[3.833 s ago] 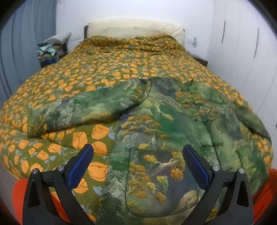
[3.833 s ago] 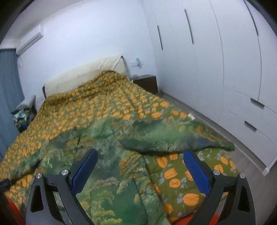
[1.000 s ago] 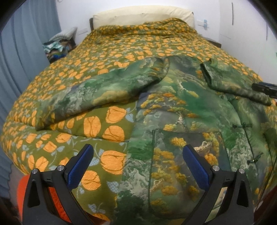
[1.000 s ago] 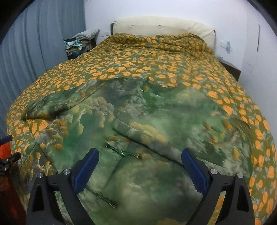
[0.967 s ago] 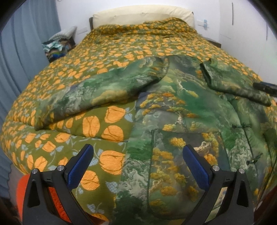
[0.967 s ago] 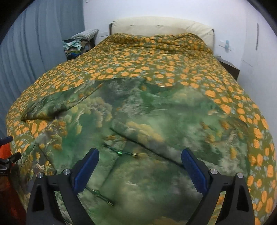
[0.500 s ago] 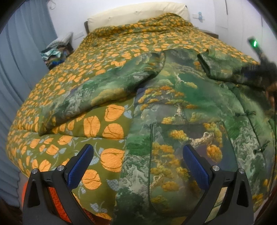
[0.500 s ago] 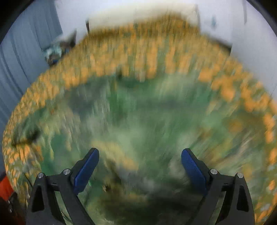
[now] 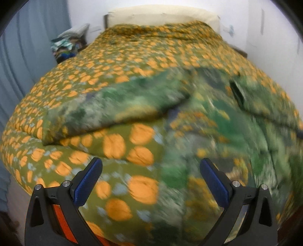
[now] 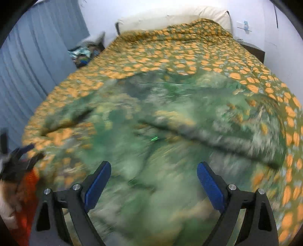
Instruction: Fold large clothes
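Note:
A large green padded jacket (image 9: 212, 132) with a tree print lies spread on the bed. It also fills the right wrist view (image 10: 170, 132). Its left sleeve (image 9: 113, 111) stretches out to the left. Its right sleeve (image 10: 217, 136) lies folded across the body. My left gripper (image 9: 151, 179) is open and empty above the jacket's left edge near the bed's foot. My right gripper (image 10: 153, 185) is open and empty above the jacket's lower body. Both views are motion-blurred.
The bed has an olive quilt with orange flowers (image 9: 151, 53) and a cream headboard (image 9: 161, 17). A pile of clothes (image 9: 66, 45) sits at the far left by a blue curtain (image 10: 37, 49). The left gripper shows at the left edge of the right wrist view (image 10: 19, 162).
The right sleeve has been folded over the jacket's body since 3.8 s ago. In the last second both grippers have swung back and left, still open, blurring both views.

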{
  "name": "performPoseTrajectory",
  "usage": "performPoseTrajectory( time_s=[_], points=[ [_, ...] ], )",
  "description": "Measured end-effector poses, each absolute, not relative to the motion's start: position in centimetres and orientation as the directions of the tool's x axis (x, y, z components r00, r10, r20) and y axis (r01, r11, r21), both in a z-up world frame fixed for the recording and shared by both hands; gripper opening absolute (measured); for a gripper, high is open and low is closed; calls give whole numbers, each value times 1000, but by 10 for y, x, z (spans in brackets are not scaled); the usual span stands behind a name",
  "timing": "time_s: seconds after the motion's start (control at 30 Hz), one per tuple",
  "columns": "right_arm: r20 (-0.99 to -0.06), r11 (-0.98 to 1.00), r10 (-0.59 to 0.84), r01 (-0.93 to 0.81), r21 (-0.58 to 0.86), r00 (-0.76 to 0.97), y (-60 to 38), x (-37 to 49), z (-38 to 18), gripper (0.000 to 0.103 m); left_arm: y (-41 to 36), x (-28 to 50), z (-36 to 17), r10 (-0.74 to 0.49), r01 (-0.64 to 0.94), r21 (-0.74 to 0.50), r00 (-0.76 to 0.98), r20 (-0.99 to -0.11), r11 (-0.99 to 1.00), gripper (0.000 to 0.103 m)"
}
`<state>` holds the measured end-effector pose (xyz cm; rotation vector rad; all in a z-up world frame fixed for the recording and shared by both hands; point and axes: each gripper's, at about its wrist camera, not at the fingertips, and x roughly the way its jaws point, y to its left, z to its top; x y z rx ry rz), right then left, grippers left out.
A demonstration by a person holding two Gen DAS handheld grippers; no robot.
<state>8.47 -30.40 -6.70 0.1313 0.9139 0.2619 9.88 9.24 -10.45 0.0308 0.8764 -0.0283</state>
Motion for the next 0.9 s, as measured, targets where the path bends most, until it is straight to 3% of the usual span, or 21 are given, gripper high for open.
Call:
performPoseTrajectory(
  time_s=[0.1, 0.2, 0.3, 0.5, 0.57, 0.63, 0.67, 0.73, 0.83, 0.9],
  points=[
    [-750, 946, 322, -211, 244, 578, -282, 45, -66, 92, 144, 128, -99, -75, -27, -115, 608, -790, 993, 103],
    [-753, 943, 330, -238, 233, 569, -264, 20, -71, 92, 206, 157, -121, -201, -154, -321, 517, -832, 934, 102],
    [-758, 938, 345, -242, 249, 554, -251, 3, -77, 92, 262, 168, -151, -321, -310, -534, 533, -783, 786, 102],
    [-763, 925, 370, -290, 247, 530, -231, -8, -72, 92, 339, 178, -195, -294, -522, -681, 638, -711, 513, 98],
    [-761, 923, 370, -301, 239, 533, -225, -11, -69, 92, 350, 182, -199, -274, -531, -698, 666, -694, 480, 84],
    [-760, 921, 375, -309, 239, 531, -222, -11, -67, 92, 355, 190, -203, -259, -535, -698, 673, -693, 476, 59],
    [-761, 921, 374, -310, 237, 531, -220, -11, -67, 92, 356, 193, -205, -245, -541, -690, 673, -698, 481, 40],
    [-761, 920, 375, -314, 235, 529, -216, -13, -67, 92, 357, 197, -204, -213, -548, -665, 668, -713, 507, 14],
    [-761, 917, 382, -314, 244, 524, -214, -16, -69, 92, 348, 200, -177, -147, -507, -617, 689, -710, 602, 10],
    [-752, 916, 390, -310, 256, 531, -216, -19, -68, 92, 326, 206, -134, -65, -436, -507, 707, -704, 743, 9]
  ],
)
